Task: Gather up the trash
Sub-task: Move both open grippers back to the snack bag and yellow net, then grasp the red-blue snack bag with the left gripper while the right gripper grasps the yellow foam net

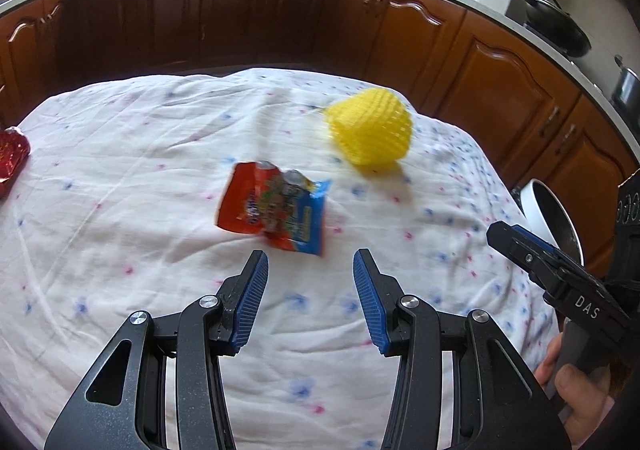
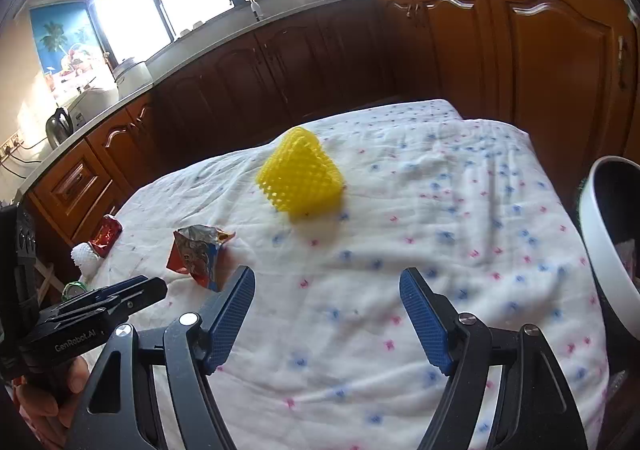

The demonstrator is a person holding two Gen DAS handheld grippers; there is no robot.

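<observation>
A table covered by a white cloth (image 1: pixel 160 178) with small blue and pink marks is seen in both views. Three bits of trash are seen in the left view. An orange and blue wrapper (image 1: pixel 276 210) lies flat near the middle, just ahead of the left gripper (image 1: pixel 310 270). A yellow foam net (image 1: pixel 370 128) sits farther back and to the right, well apart from the wrapper. A red wrapper (image 1: pixel 12 154) lies at the far left edge.

The left gripper is held partly open above the cloth, and nothing is between its jaws. The right gripper (image 2: pixel 326 290) is held wider, and nothing is between its jaws either. It is pointed toward the net (image 2: pixel 302 178). A white bin (image 2: pixel 604 234) is seen at the right edge of the table (this is likely where the trash is to be dropped).

Some things could go wrong from here. The wrapper is thin and lies flat, so the cloth could be pinched with it and pulled up. The wrapper could also be pushed away if only one finger touches it first. The net is light and springy, so it could be knocked off the back edge or could pop out of the jaws if squeezed too near its tip. The two grippers are close side by side and could be bumped together. The red wrapper could be knocked off the edge or missed.
</observation>
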